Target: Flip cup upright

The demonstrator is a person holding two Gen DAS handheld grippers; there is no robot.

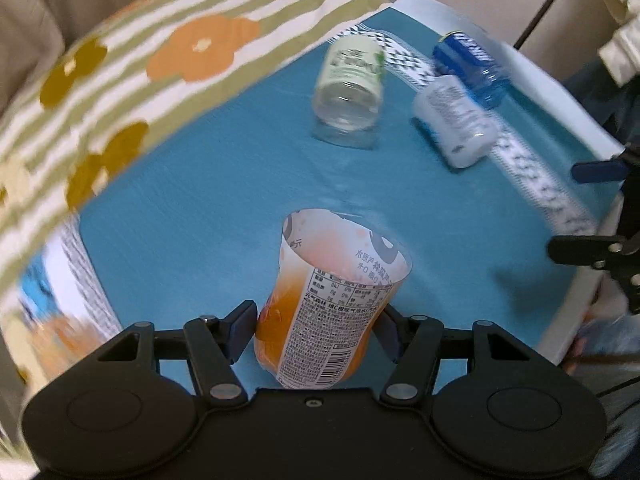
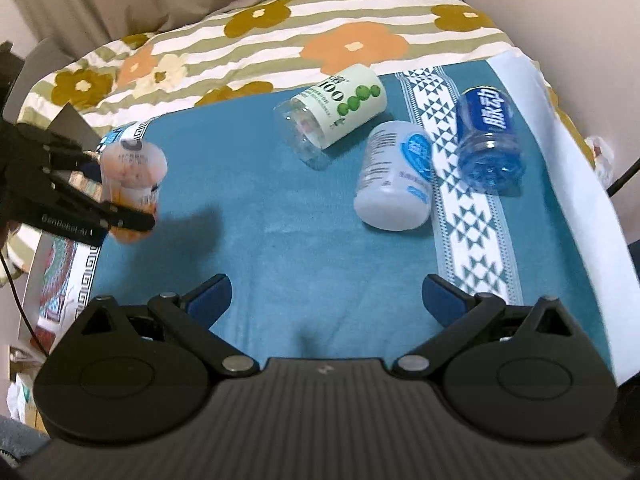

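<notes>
The left gripper has its two pads pressed against the sides of the orange cup, holding it above the blue cloth. From the left wrist view the cup's open cut end points away from the camera and somewhat up. In the right wrist view the same cup shows at the left edge, clear of the cloth with its shadow below it, though that part of the picture is blurred, so I can't say how tilted it is.

So, by my reading, the pick-up is done and the turn is in hand. What's left is to bring the cup fully upright and set it down on its base.

The right gripper hangs low over the near edge of the cloth, jaws spread wide, holding nothing.

Three more cups lie on their sides further back: a clear one with a green-dotted label, a white one just beside it, and a blue one on the patterned strip. Behind them is a flowered blanket. They sit well apart from the held cup, and the cloth beneath it looks free for a landing.
</notes>
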